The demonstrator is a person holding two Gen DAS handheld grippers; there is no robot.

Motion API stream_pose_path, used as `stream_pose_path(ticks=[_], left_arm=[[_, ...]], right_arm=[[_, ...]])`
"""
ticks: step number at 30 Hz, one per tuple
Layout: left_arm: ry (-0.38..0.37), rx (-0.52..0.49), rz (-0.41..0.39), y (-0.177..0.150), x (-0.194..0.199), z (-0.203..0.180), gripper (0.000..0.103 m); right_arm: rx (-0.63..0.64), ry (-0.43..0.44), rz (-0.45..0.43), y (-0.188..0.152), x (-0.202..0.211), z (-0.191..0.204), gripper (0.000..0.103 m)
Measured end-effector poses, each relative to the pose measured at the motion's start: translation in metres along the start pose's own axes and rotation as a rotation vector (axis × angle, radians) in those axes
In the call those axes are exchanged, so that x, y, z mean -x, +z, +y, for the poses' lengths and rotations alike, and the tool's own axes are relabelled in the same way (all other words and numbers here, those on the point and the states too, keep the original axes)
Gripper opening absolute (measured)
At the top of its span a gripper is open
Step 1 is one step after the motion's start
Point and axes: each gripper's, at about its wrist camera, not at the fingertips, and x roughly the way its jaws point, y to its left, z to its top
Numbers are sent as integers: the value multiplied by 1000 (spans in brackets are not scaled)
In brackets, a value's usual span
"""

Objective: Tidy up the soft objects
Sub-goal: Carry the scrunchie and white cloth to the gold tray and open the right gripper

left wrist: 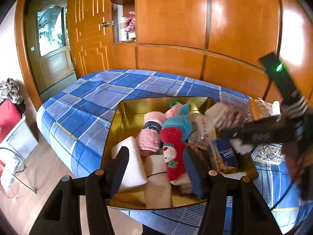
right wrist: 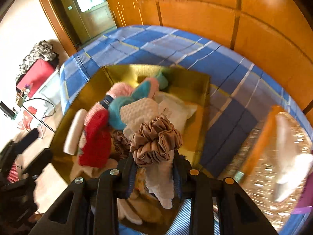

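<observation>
A gold box [left wrist: 125, 121] sits on a blue plaid bed and holds soft things: a red snowman sock [left wrist: 173, 152], a teal plush piece [left wrist: 180, 123], a pink rolled towel [left wrist: 150, 135], white rolls [left wrist: 129, 160] and a beige roll [left wrist: 157, 180]. My left gripper [left wrist: 156, 172] is open and empty, low over the box's near side. My right gripper [right wrist: 154, 168] is shut on a brown satin scrunchie [right wrist: 156, 139] together with a white textured cloth [right wrist: 162, 180], above the box [right wrist: 195, 82]. The right gripper shows blurred in the left wrist view [left wrist: 260, 133].
A shiny silver-patterned box [right wrist: 270, 156] with an orange rim lies on the bed to the right of the gold box. A blue tissue pack [left wrist: 225, 154] lies in the gold box. Wooden wardrobes stand behind; a red case [left wrist: 8, 115] and a white stand are left.
</observation>
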Motion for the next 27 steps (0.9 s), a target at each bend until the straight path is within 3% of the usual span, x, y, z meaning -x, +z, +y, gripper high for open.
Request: stream_pose_path(ticks=[5,9,18,21,27], left_arm=[[8,12,10,-2,-6,4,60],[20,17,15,-3,-8,5,64],[44,29,16,-4,-9,2,80],[50,33,5,-4,-7,3,83],[52,34,1,-4,-5,3,84]], right_arm=[[22,-85,51,-4,-40,10,31],[35,-115,28,-4,-48,13,32],[30,-98,-37,-16,-27,19,48],[21,-102,-82,-19,-16,21,62],[11,-116,-131,-21,1,23,63]])
